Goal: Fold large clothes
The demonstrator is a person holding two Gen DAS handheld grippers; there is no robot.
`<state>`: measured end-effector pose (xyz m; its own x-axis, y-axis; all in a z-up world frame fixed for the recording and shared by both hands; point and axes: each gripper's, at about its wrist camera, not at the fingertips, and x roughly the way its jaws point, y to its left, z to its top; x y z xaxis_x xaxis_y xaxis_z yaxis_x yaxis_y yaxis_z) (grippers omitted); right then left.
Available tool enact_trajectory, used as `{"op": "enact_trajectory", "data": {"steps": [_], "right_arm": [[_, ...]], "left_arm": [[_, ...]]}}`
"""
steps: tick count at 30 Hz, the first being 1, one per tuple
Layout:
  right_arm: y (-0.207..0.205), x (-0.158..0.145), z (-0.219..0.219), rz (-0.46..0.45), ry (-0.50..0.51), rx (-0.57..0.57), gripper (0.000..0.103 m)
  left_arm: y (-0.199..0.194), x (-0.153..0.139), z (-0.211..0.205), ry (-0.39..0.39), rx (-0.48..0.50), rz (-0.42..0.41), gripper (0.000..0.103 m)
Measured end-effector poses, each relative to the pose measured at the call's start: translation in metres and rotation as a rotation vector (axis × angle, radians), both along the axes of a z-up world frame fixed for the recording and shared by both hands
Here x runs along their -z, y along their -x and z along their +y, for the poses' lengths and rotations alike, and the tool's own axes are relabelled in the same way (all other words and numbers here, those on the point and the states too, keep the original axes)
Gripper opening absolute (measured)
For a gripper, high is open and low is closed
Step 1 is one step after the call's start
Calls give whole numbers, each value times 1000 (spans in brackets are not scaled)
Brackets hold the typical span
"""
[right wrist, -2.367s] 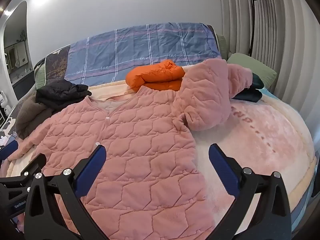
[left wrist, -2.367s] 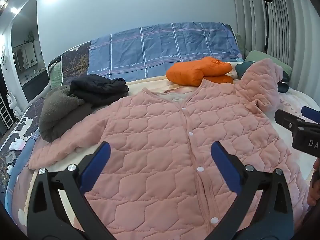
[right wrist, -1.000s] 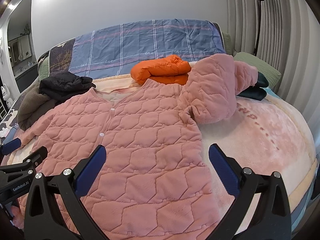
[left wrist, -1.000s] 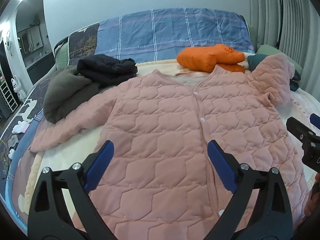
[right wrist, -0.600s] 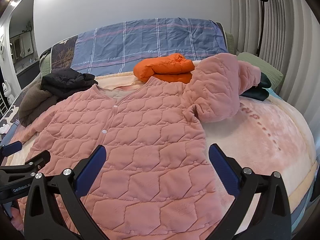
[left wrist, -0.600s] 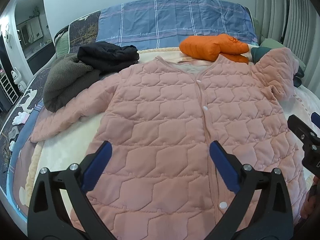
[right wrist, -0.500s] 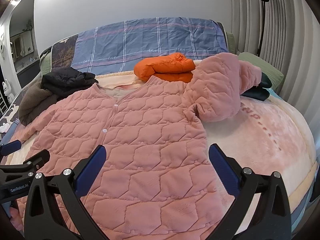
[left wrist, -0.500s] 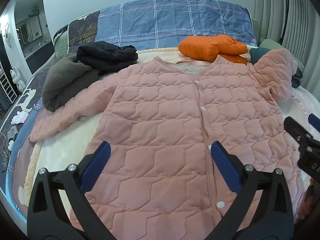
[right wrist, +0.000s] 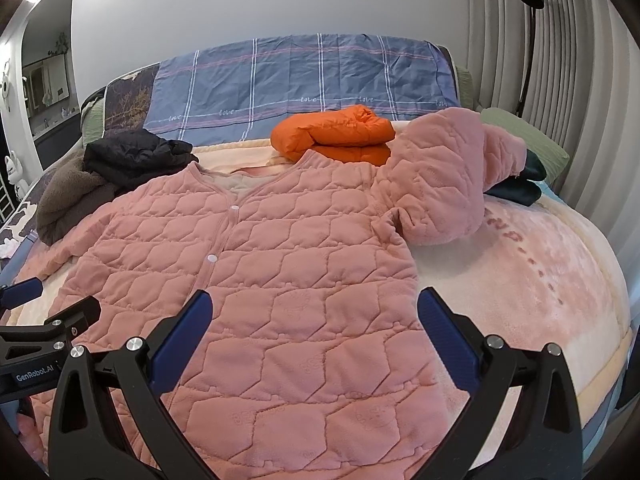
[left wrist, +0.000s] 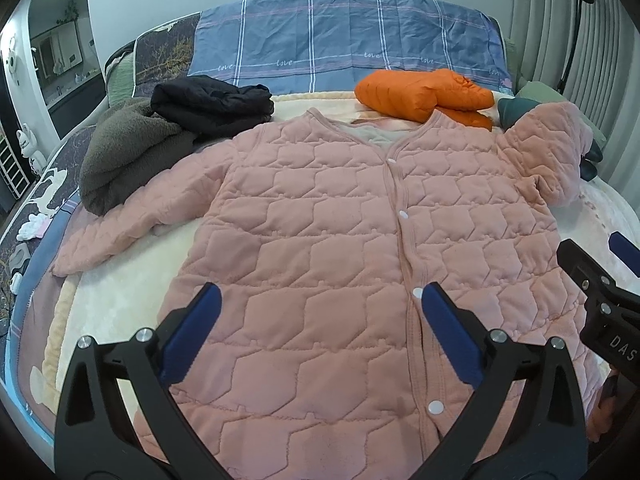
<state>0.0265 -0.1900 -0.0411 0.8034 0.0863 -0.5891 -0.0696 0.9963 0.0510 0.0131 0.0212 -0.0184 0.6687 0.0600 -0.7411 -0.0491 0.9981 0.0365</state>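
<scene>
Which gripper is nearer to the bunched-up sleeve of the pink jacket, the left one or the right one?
The right gripper. It hovers open over the jacket's hem on the same side as the bunched sleeve. The left gripper, also open, hovers over the hem toward the flat sleeve.

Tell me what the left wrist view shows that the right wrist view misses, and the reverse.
Only the left wrist view shows the pink jacket's outstretched sleeve whole, down to its cuff. Only the right wrist view shows the bare pink blanket beside the jacket and the bunched sleeve fully. Both show the jacket buttoned flat, the orange jacket, the black clothes, and an open tool, left, right.
</scene>
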Motion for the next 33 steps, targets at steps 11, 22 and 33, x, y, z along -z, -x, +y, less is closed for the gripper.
{"op": "enact_trajectory", "data": {"steps": [11,22,33], "right_arm": [[-3,4,1,20,14,14,102],[-2,5,0,15,4,18,102],[-3,6,-4,21,2,23,102]], "left_arm": [[-1,6,6,15,-8,-19,101],[-7,19,20,73,-51,31,101],[-5,17,18,60,-20,1,101]]}}
